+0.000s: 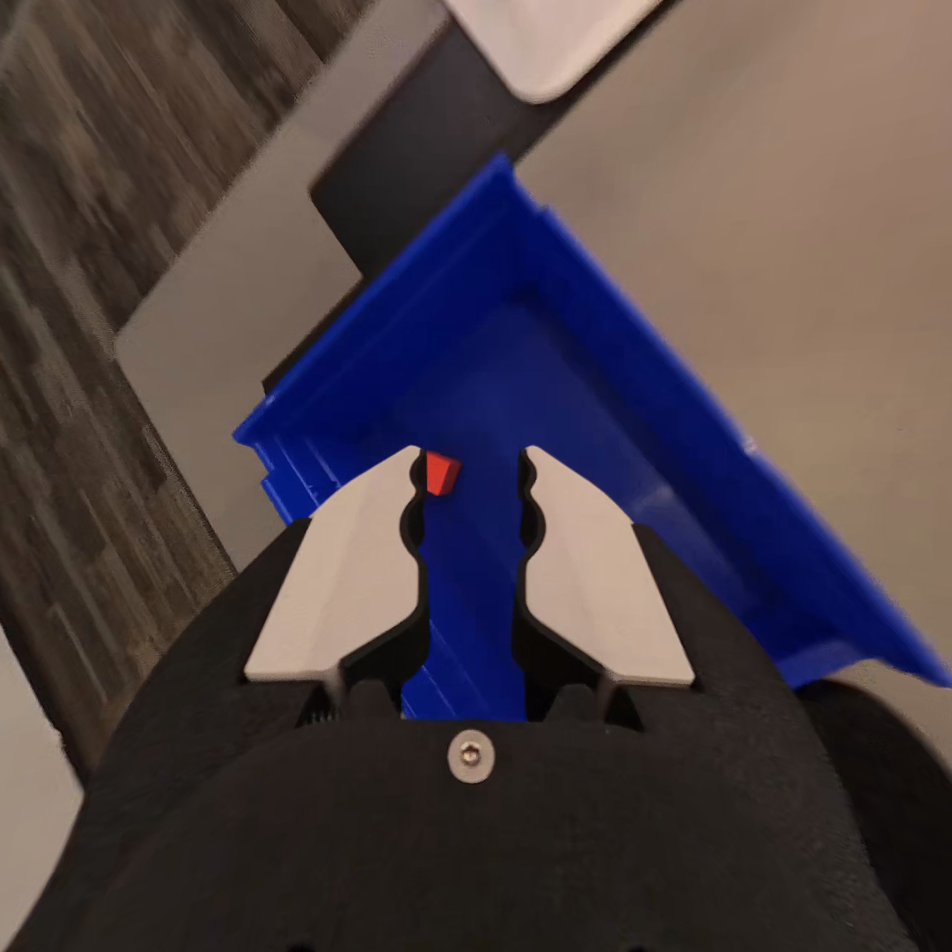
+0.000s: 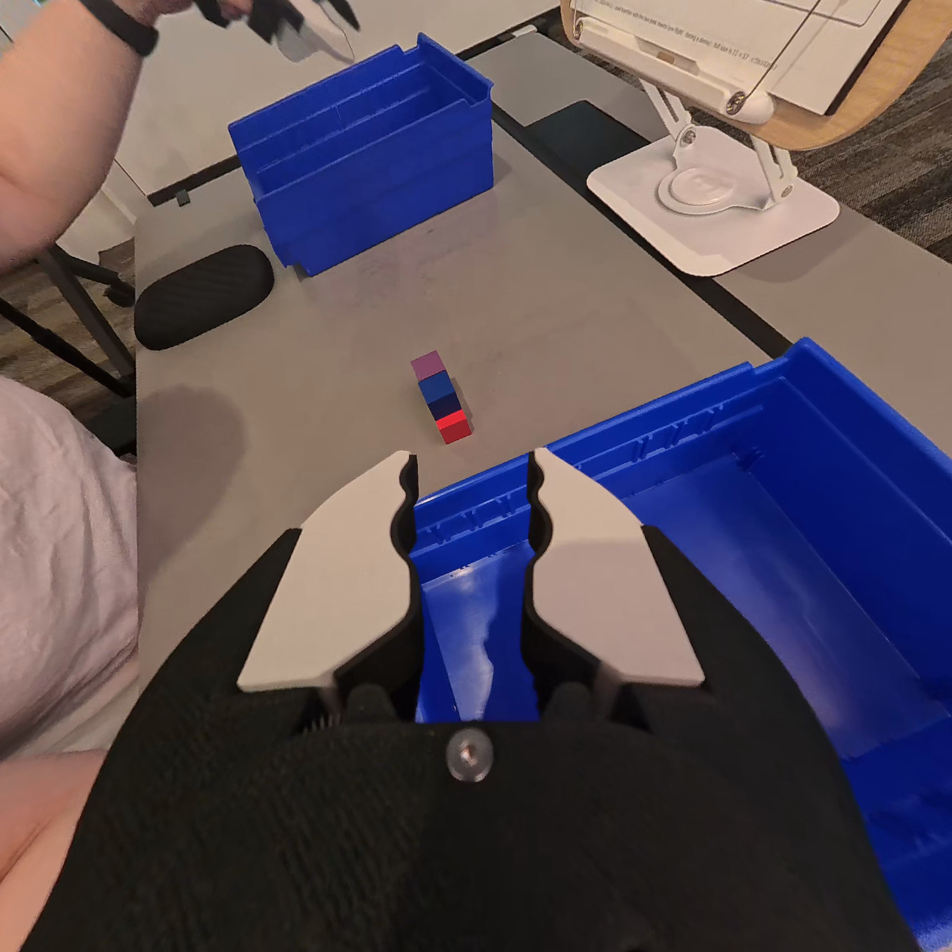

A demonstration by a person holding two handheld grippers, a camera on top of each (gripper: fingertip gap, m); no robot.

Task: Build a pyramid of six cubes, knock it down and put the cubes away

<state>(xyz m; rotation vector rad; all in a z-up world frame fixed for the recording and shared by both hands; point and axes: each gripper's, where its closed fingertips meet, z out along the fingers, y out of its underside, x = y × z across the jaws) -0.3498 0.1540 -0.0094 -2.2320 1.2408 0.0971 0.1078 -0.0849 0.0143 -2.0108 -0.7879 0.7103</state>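
In the left wrist view my left gripper (image 1: 471,453) is open, hovering over a blue bin (image 1: 566,319). A red cube (image 1: 440,474) lies in that bin just past the left fingertip, not held. In the right wrist view my right gripper (image 2: 471,456) is open and empty over the near blue bin (image 2: 850,463), whose visible floor is bare. A purple cube (image 2: 427,364), a blue cube (image 2: 437,394) and a red cube (image 2: 454,427) lie touching in a row on the grey table (image 2: 335,350). The left gripper (image 2: 319,31) shows blurred above the far blue bin (image 2: 360,154).
A black oval pad (image 2: 201,296) lies at the table's left edge. A white stand (image 2: 711,206) holding a board sits at the far right. A person's forearm (image 2: 56,129) and clothing (image 2: 56,541) fill the left side. Carpet (image 1: 77,257) lies beyond the table edge. Left tips to right tips: about 50 cm.
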